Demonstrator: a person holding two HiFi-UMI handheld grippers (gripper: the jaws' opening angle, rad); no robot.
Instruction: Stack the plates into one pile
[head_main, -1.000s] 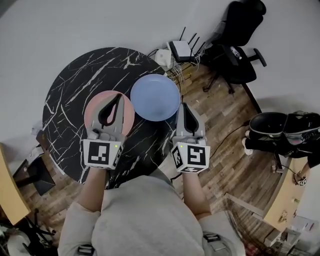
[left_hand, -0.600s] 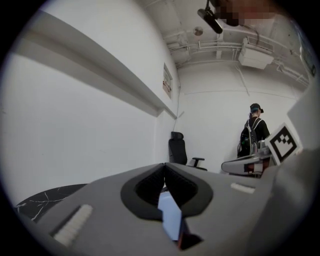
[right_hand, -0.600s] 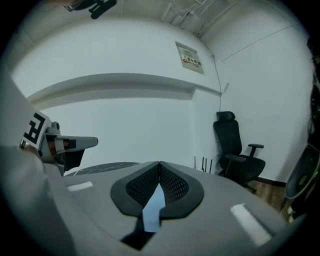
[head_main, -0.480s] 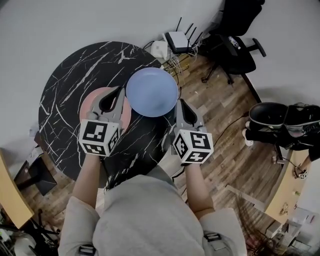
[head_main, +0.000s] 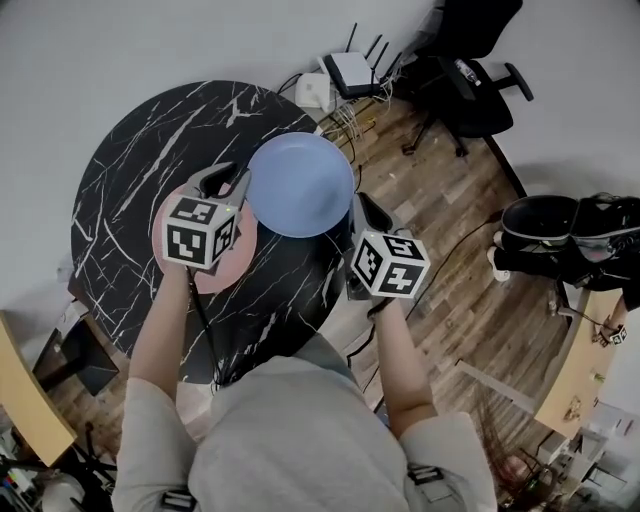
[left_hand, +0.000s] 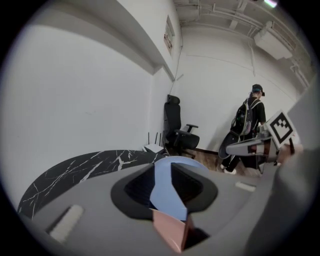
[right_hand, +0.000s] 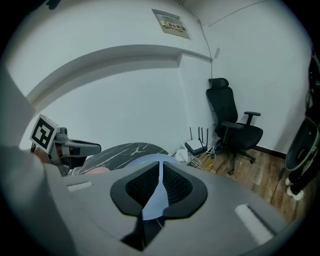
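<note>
The blue plate (head_main: 300, 185) is seen mid-frame on the desk (head_main: 130, 170), just beside the pink plate (head_main: 232, 275). The left tool (head_main: 228, 180) has just been opening, with nothing between its jaws. The right tool (head_main: 360, 205) is closed and empty. The plates are judged stiff, slick and breakable, best pinched at the rim.

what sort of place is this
Likely an office or lab room: a black office chair, a router with antennas by the white wall, and a round marble-look table.
</note>
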